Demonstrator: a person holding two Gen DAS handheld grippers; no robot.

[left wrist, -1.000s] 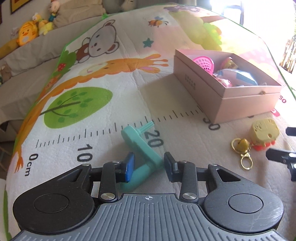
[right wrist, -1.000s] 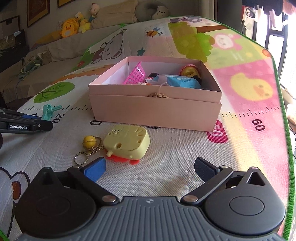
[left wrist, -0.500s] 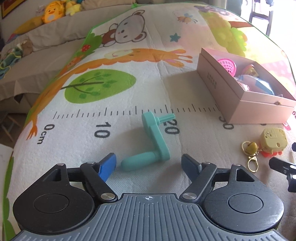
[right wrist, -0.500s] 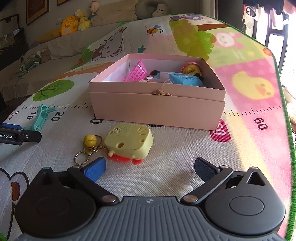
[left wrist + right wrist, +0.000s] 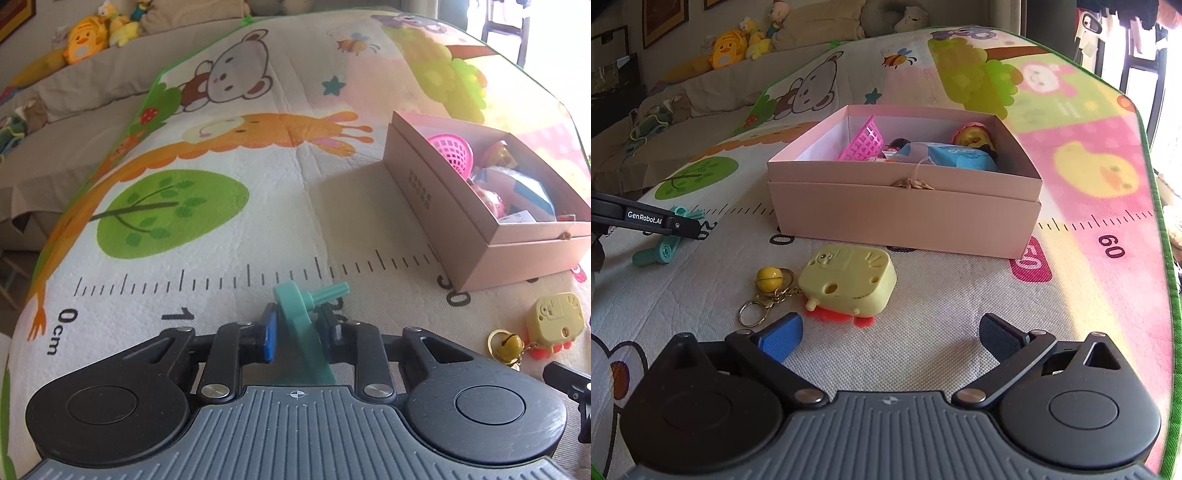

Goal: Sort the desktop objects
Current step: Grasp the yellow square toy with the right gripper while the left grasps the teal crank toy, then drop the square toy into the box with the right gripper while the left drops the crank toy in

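My left gripper (image 5: 295, 330) is shut on a teal plastic crank handle (image 5: 301, 317), low over the play mat; it also shows in the right wrist view (image 5: 663, 247). A pink open box (image 5: 905, 218) holds a pink basket (image 5: 866, 142), a blue pack (image 5: 958, 158) and other toys; the box also shows in the left wrist view (image 5: 469, 218). My right gripper (image 5: 890, 334) is open and empty, just behind a yellow toy (image 5: 849, 282) with red feet and a keychain with a yellow bell (image 5: 768, 282).
The colourful play mat (image 5: 960, 295) with a printed ruler covers the surface. Its green edge (image 5: 1167, 240) runs along the right. Plush toys (image 5: 729, 48) sit on a grey sofa behind. The left gripper's arm (image 5: 646, 219) reaches in at the left.
My left gripper was shut on the teal crank, opened and drew back, and has now moved forward and shut on it again. My right gripper stayed open and nearly still.
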